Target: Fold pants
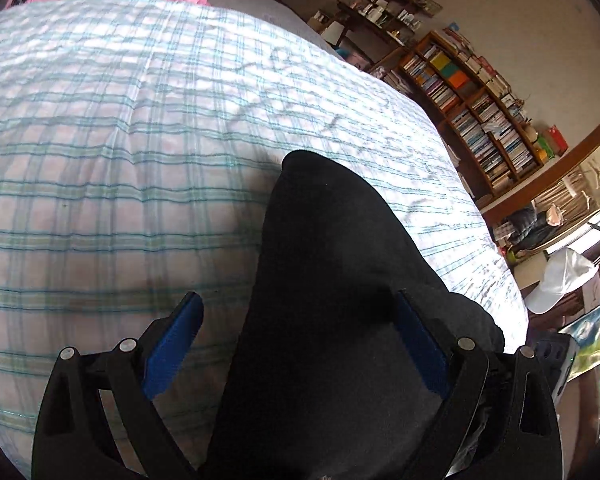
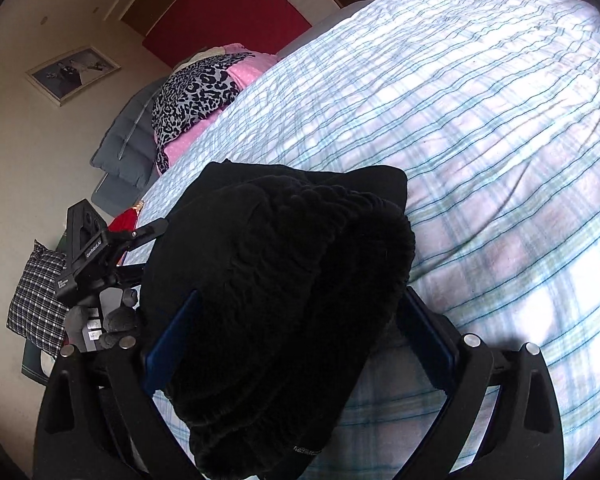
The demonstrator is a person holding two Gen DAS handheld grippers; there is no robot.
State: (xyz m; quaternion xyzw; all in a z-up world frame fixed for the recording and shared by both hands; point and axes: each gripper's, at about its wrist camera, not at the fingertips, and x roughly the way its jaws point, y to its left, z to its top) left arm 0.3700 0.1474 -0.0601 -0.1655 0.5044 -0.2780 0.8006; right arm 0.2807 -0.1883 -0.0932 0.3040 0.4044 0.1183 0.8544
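Black pants (image 1: 332,264) lie folded in a thick bundle on the plaid bed sheet (image 1: 120,160). My left gripper (image 1: 300,340) straddles one end of them with its blue pads (image 1: 176,344) spread wide. The left pad stands clear of the cloth and the right pad sits at the pants' edge. In the right wrist view the bundle (image 2: 284,280) shows a gathered waistband on top. My right gripper (image 2: 300,340) is open wide around it, pads (image 2: 428,340) at either side without squeezing. A grey-gloved hand (image 2: 116,320) holds the other gripper's black body (image 2: 88,256) at the bundle's left.
A pink blanket (image 2: 244,68) with a leopard-print cloth (image 2: 192,96) and a grey padded jacket (image 2: 128,144) lie at the bed's far end. A bookshelf (image 1: 472,112) and a white cap (image 1: 560,280) stand beyond the bed edge. A checked bag (image 2: 40,300) sits by the wall.
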